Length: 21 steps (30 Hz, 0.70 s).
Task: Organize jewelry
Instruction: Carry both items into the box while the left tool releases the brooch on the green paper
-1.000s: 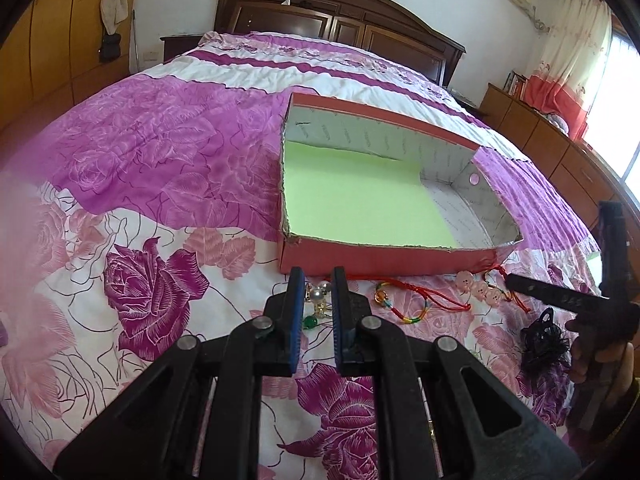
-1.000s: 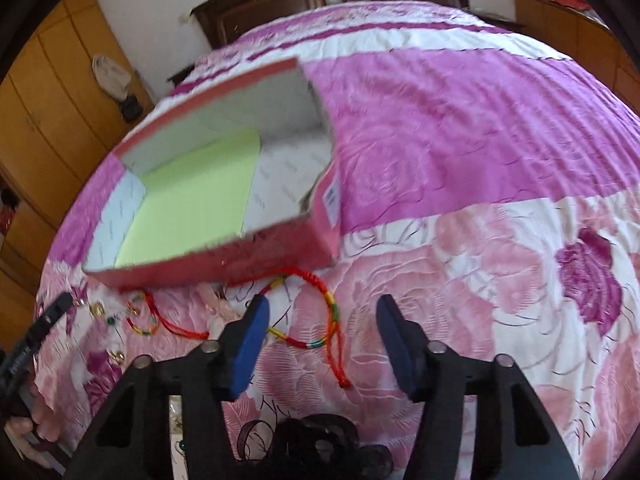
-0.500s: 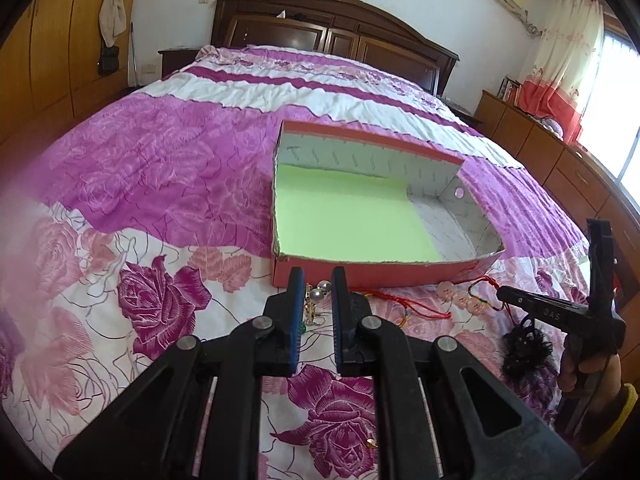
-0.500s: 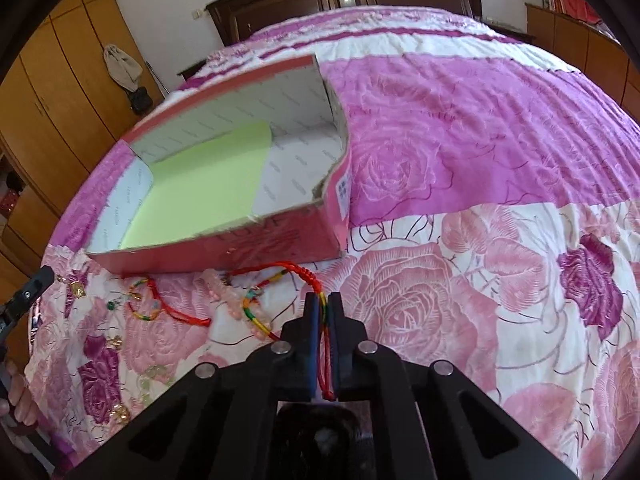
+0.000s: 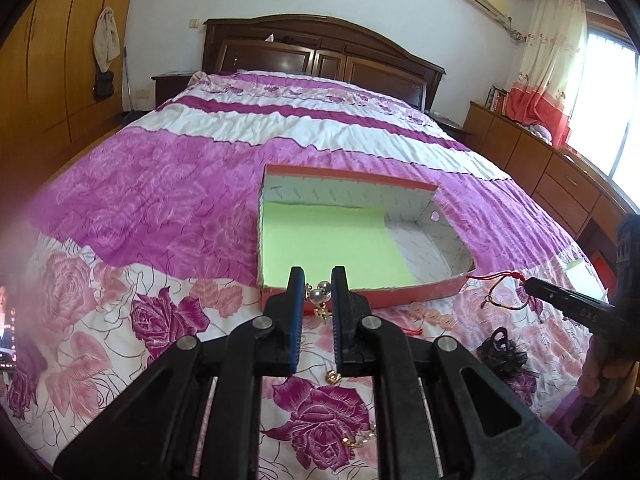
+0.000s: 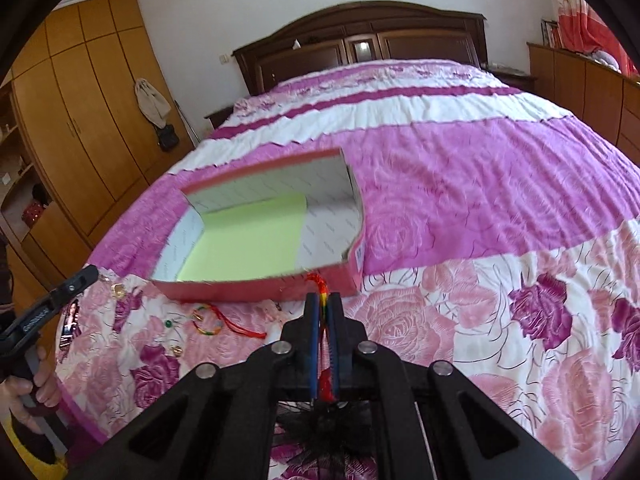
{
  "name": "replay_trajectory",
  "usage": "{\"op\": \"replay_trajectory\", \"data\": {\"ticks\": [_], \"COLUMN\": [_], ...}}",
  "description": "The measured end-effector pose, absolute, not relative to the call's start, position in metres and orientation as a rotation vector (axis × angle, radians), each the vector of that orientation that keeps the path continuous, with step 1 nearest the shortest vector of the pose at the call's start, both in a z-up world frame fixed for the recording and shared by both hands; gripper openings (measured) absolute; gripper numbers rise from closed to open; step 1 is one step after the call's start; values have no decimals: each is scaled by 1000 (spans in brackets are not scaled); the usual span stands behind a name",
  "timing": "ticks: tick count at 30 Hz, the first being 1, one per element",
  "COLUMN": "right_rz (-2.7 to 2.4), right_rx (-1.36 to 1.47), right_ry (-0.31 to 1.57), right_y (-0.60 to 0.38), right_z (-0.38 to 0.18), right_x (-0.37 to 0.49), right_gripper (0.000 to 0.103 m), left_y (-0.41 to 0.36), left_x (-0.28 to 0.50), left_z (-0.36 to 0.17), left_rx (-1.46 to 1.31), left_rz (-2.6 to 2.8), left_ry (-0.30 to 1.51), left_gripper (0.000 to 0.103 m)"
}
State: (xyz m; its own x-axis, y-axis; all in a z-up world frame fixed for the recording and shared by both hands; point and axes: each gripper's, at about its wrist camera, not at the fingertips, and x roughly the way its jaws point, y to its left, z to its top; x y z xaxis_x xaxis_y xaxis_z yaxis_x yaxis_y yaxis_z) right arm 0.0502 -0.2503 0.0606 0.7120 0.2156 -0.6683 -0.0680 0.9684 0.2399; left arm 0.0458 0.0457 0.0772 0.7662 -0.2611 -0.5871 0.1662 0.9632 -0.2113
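Left wrist view: left gripper [image 5: 317, 292] is clamped on a pearl earring [image 5: 319, 296], held up just in front of the red box [image 5: 424, 300].

Right wrist view: right gripper [image 6: 325, 312] has just snapped closed on the red braided bracelet [image 6: 323, 294], near the box wall.

Looks like the carry step; next, I'd guess, both go over the rim and let go inside.

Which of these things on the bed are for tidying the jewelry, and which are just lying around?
For the job:
- red box with green lining
- pearl earring, pinched in the left gripper
- red braided bracelet, pinched in the right gripper
- second braided bracelet, on the quilt
- small gold pieces

Just lying about:
- black frilly hair tie
- cloth bag hanging on the wardrobe
- curtains
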Motion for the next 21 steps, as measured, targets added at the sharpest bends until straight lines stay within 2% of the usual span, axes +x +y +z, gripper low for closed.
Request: {"op": "replay_trajectory", "data": {"ticks": [9,21], "right_rz": [180,202], "right_rx": [201,206], "right_ry": [699,668], "right_y": [-242,-223], "right_z": [90,104], "right_x": [51,95], "right_gripper": [5,5], "left_y": [40,30], "left_x": [62,102], "left_z": [96,97], "left_rx": [-124,-90], "left_rz": [-234,-219], "left_ry": [629,650], "left_gripper": [5,5]}}
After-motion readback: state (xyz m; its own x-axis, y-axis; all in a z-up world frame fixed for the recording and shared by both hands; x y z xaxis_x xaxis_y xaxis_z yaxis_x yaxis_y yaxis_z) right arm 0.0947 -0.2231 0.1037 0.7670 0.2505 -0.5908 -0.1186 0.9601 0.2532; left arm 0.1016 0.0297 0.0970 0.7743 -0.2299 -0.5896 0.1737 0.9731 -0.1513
